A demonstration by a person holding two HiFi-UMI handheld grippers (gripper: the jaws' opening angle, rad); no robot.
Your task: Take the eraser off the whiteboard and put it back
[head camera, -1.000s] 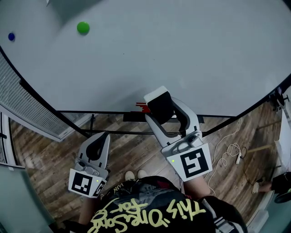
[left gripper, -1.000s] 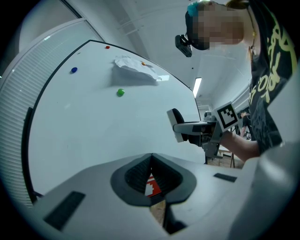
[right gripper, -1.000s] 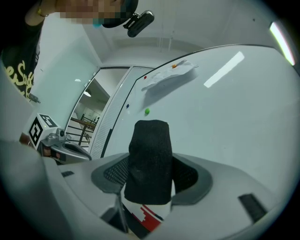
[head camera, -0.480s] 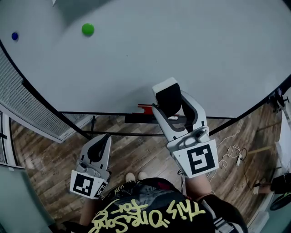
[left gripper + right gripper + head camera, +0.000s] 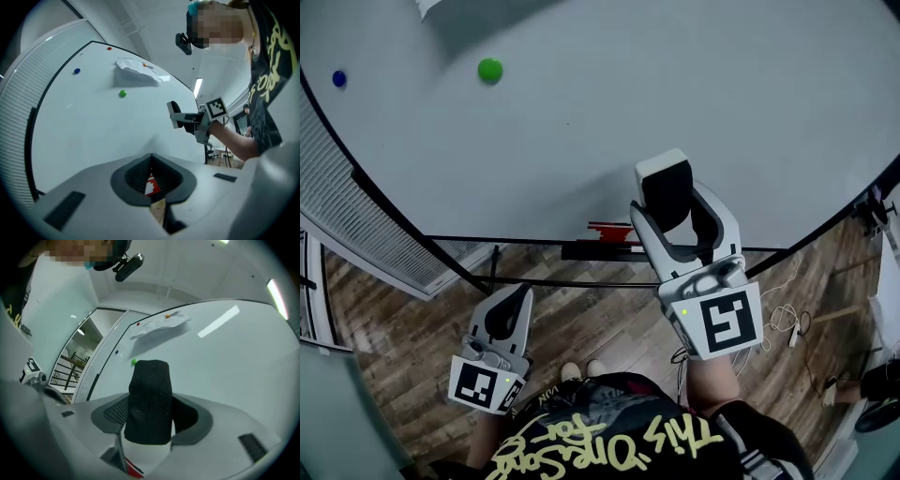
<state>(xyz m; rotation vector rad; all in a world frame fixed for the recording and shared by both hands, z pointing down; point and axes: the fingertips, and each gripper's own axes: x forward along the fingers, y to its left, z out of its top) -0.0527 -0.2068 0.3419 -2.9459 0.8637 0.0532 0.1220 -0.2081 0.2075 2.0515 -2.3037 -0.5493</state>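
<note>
Holding the eraser (image 5: 664, 180) clamped in the right gripper (image 5: 670, 204), close to the whiteboard (image 5: 581, 141); contact unclear. Best to seat it flat on the board before loosening. Left gripper (image 5: 508, 309) hangs low, pinched closed, empty.

Paper (image 5: 441, 7) cut off by top edge; red objects (image 5: 607, 228) below whiteboard (image 5: 694, 84) too small to identify

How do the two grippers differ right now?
The right gripper is shut on the eraser; the left gripper is shut with nothing between its jaws. The right gripper is raised in front of the whiteboard, while the left gripper hangs lower, over the floor. Both are grey-white and carry a cube with square markers.
</note>
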